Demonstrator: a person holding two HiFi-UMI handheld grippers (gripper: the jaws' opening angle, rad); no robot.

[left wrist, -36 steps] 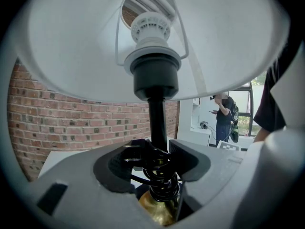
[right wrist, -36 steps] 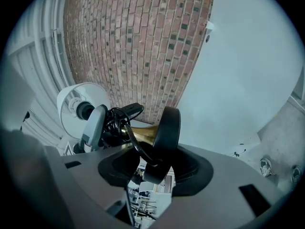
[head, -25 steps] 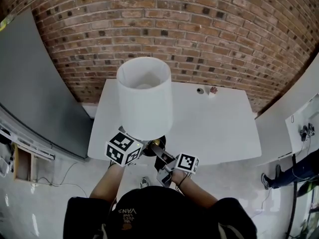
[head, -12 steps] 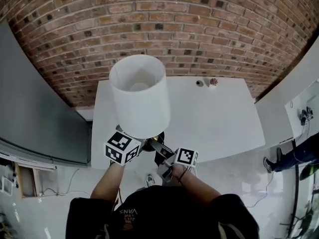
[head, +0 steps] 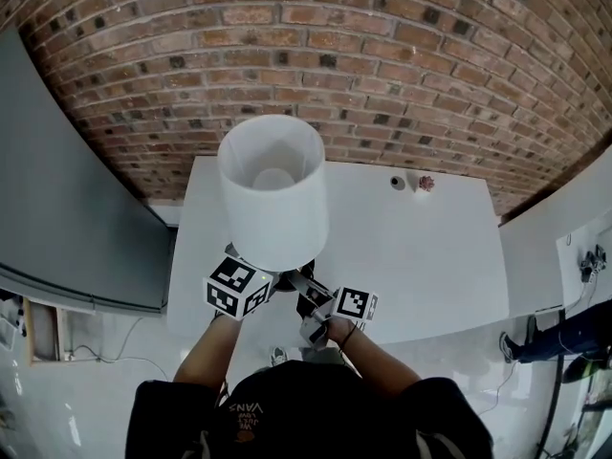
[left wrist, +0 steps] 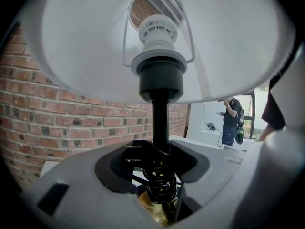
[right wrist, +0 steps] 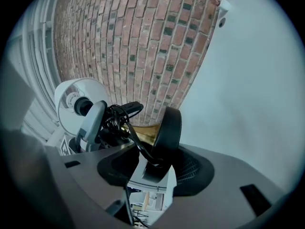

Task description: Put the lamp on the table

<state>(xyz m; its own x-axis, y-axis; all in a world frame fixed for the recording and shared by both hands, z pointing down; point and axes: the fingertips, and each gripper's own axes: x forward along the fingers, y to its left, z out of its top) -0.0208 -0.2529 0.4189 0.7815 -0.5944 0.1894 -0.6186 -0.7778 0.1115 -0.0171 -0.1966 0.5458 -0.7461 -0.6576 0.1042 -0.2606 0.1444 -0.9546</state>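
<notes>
The lamp has a white drum shade (head: pixel 273 189), a black stem (left wrist: pixel 160 113) with black cord wound round it, a brass neck (right wrist: pixel 145 132) and a round black base (right wrist: pixel 167 130). It hangs tilted over the front edge of the white table (head: pixel 430 256). My left gripper (head: pixel 282 277) grips the stem just under the shade, its jaws closing on the wound cord (left wrist: pixel 161 187). My right gripper (head: pixel 311 309) holds the base by its rim, jaws opening, with the disc still between them and touching both (right wrist: pixel 152 168).
A brick wall (head: pixel 382 84) stands behind the table. At the table's far edge sit a small grey object (head: pixel 398 182) and a small reddish one (head: pixel 425 184). A grey panel (head: pixel 67 208) stands at left. A person (left wrist: pixel 232 120) stands far off.
The head view has shifted a little. The lamp and both grippers keep the same hold and stay over the table's front edge.
</notes>
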